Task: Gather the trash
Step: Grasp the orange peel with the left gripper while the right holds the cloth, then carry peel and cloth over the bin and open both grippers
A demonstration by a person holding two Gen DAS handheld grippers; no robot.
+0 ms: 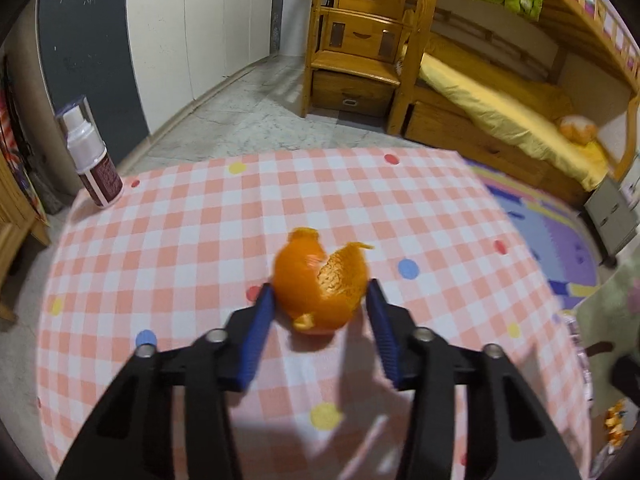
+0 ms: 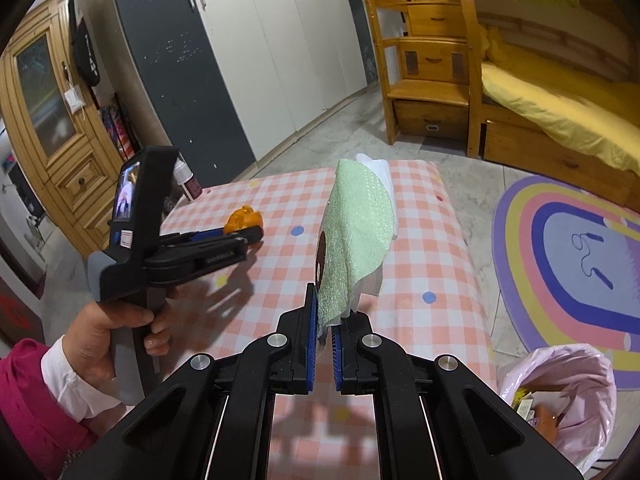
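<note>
An orange peel lies on the pink checked tablecloth. My left gripper is shut on it, one blue pad against each side. The right wrist view shows the same peel at the tip of the left gripper, which a hand holds. My right gripper is shut on the lower edge of a green bubble-textured sheet with white tissue behind it. The sheet stands up above the table.
A pink trash bag holding scraps stands open on the floor at the table's right. A white spray bottle stands at the table's far left corner. Beyond are wardrobes, a wooden bunk bed and a rainbow rug.
</note>
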